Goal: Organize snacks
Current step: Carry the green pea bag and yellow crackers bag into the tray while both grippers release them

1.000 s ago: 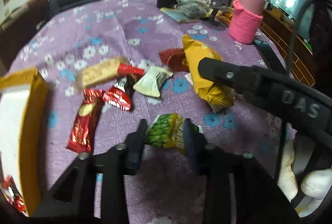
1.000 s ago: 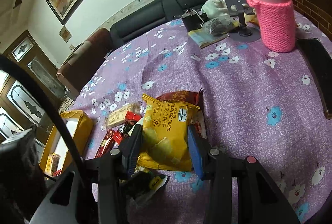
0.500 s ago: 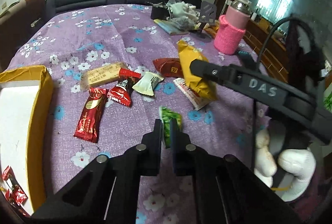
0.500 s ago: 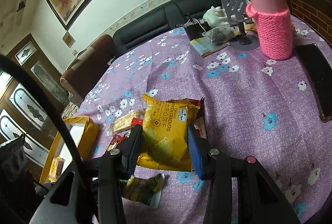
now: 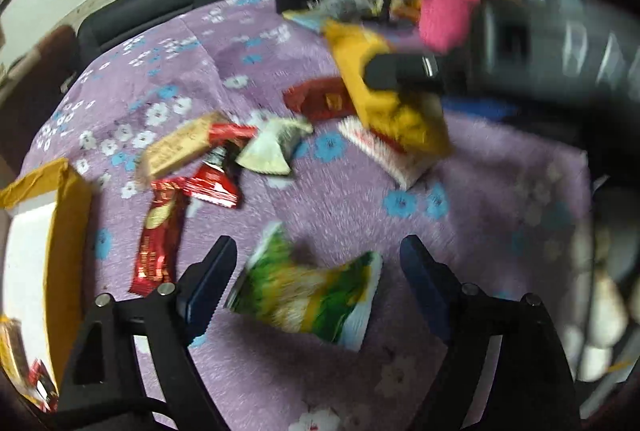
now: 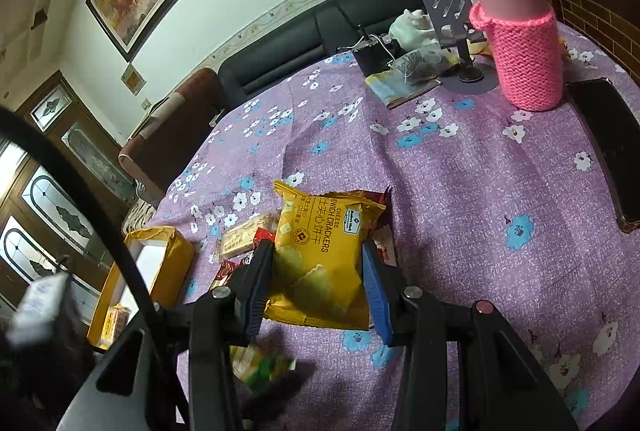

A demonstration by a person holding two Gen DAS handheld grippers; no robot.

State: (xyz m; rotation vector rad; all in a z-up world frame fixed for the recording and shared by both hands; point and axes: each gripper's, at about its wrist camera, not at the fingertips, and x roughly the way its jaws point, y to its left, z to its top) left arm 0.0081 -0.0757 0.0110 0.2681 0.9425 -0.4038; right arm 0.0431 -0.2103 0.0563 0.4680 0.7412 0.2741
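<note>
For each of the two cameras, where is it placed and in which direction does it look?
Left wrist view: sits on the left claw, looks down over the purple flowered tablecloth; its fingers straddle the green snack packet; jaws have just been opening.
Right wrist view: sits on the right claw, faces the black sofa; grips the yellow cracker bag.
Shared: cracker bag, green packet, pink knitted flask.

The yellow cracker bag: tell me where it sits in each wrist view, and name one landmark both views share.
Left wrist view: the yellow cracker bag is upper right of centre, with the right gripper shut on it above the purple tablecloth.
Right wrist view: the bag is low in the centre, clamped between the gripper's two fingers.
Shared landmark: the pink knitted bottle cover, far right on the table in both.
</note>
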